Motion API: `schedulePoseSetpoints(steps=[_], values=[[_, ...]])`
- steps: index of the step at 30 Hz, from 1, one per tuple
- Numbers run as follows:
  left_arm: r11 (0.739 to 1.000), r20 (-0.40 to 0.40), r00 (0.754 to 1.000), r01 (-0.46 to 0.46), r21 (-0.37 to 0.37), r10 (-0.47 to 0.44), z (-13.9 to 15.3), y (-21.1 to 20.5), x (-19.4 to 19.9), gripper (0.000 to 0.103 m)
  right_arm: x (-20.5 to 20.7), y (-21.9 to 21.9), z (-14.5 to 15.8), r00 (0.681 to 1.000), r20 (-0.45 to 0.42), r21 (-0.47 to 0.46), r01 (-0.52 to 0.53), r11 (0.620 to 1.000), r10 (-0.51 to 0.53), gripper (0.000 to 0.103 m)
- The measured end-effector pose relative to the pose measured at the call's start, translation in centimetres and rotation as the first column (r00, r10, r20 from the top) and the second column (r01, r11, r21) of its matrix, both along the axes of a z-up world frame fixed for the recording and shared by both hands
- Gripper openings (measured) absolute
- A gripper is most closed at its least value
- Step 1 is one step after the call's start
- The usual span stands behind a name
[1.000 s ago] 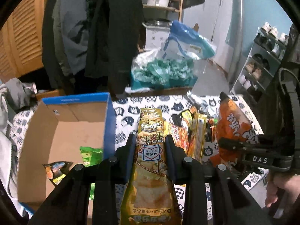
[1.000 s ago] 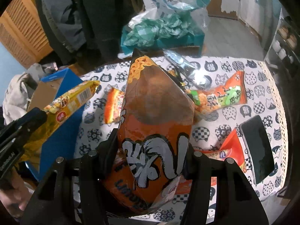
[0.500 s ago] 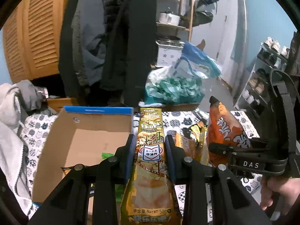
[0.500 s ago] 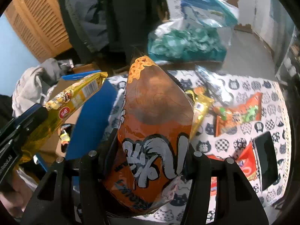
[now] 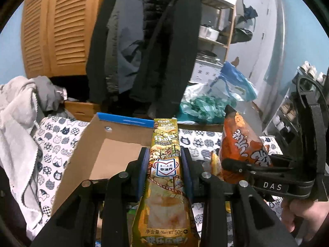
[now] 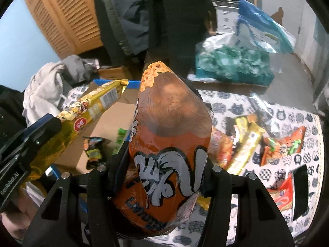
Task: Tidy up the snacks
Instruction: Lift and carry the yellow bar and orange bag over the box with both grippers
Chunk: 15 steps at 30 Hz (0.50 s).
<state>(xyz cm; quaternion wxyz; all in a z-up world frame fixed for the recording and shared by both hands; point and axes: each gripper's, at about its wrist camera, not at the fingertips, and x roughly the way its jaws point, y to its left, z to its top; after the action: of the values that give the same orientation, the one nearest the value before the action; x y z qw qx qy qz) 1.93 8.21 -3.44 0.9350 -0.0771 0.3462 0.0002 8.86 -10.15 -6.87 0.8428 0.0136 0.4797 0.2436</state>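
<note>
My left gripper (image 5: 165, 160) is shut on a long yellow snack packet (image 5: 166, 185), held up over the right side of an open cardboard box (image 5: 88, 150) with a blue rim. My right gripper (image 6: 166, 162) is shut on a puffy orange snack bag (image 6: 170, 144), raised beside the box. From the right wrist camera, the yellow packet (image 6: 88, 111) and the left gripper (image 6: 30, 144) hang over the box (image 6: 115, 113), which holds a dark small packet (image 6: 93, 146) and a green one (image 6: 121, 132). The orange bag (image 5: 242, 142) and right gripper (image 5: 238, 162) show at the right of the left wrist view.
Several loose snack packets (image 6: 244, 144) lie on the cat-print tablecloth (image 6: 287, 119) right of the box, near a dark phone (image 6: 299, 187). A grey cloth pile (image 5: 22, 111) sits left of the box. Coats (image 5: 154, 41), a bag of teal packets (image 6: 232, 61) and shelves stand behind.
Both grippers have risen and swung left with their packets; the cardboard box has slid from the left toward the middle of both views, and more of the coats and wardrobe shows.
</note>
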Motion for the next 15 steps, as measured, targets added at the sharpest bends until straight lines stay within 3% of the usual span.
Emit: schedulePoseSetpoints(steps=[15], values=[[0.992, -0.009, 0.992, -0.122, 0.004, 0.123, -1.2, 6.2, -1.9, 0.032, -0.4, 8.9, 0.6, 0.991, -0.004, 0.014, -0.137, 0.990, 0.137, 0.055]])
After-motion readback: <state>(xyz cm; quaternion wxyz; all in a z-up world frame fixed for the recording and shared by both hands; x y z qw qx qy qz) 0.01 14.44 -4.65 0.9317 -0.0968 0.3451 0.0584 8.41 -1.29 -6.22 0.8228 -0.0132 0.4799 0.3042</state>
